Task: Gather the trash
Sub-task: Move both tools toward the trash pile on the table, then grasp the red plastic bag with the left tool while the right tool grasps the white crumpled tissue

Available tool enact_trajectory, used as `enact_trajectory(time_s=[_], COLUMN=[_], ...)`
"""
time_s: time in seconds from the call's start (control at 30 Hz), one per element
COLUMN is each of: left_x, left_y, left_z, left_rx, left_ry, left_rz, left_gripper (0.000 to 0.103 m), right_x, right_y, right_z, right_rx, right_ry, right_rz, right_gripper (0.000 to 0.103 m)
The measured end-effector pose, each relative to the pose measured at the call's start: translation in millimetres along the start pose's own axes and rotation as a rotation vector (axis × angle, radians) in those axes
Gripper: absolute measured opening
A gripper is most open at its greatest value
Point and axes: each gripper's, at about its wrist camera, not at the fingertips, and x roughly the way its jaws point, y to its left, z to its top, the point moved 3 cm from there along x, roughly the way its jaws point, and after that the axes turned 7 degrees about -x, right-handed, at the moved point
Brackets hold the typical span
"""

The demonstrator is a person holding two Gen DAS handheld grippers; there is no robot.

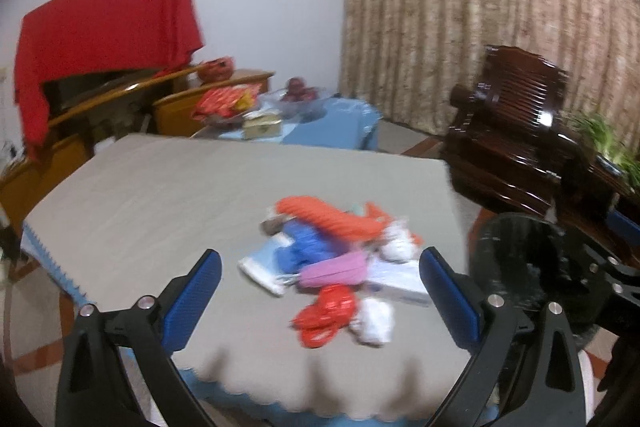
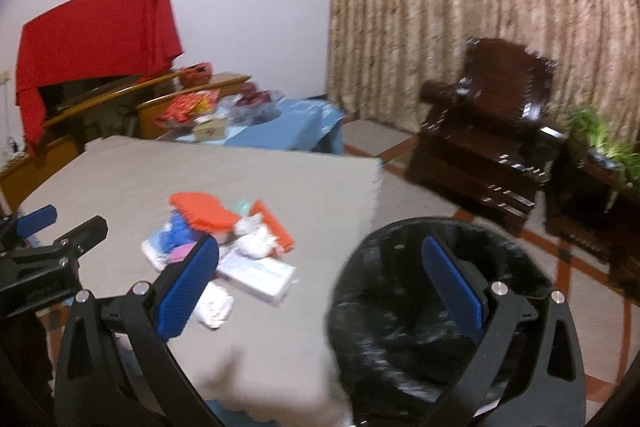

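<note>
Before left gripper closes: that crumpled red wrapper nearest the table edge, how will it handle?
The red wrapper looks like thin crinkled film, so probably floppy and very light. It may crush or slip in the gripper. It touches a white wad, which might get dragged along.

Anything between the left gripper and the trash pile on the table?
Nothing: in the left wrist view, only bare grey tablecloth lies between the open left gripper and the trash pile, whose nearest pieces already sit between its fingers.
</note>
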Motion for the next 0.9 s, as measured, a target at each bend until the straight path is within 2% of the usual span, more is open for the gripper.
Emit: enact_trajectory(time_s=[0.2, 0.3, 0.37, 0.47, 0.7, 0.9], left_x=[29.6, 39.3, 49.0, 60.6, 81.5, 91.4], left_y=[52.9, 69.7, 78.7, 84.1, 90.7, 92.1], left_z=[-15.7, -23.5, -31.7, -43.2, -54.6, -59.0], left_rx=[-0.04, -0.037, -0.043, -0.044, -0.021, -0.02], left_ry=[0.04, 0.057, 0.078, 0.113, 0.162, 0.185], left_rz=[0.103, 0.134, 0.135, 0.124, 0.109, 0.105], left_gripper=[0.097, 0.097, 0.096, 0.094, 0.09, 0.088], right_x=[39.4, 61.7, 78.1, 101.1, 137.8, 153.4], right_y=[46.9, 70.6, 84.0, 97.6, 116.8, 123.8], right_z=[-9.0, -21.2, -30.9, -47.4, -74.2, -86.0], right_rx=[-0.054, -0.088, -0.106, -0.087, -0.112, -0.118], right_ry=[0.034, 0.065, 0.102, 0.167, 0.265, 0.296], right_rz=[0.095, 0.135, 0.158, 0.199, 0.214, 0.235], right_gripper=[0.097, 0.091, 0.079, 0.077, 0.066, 0.056])
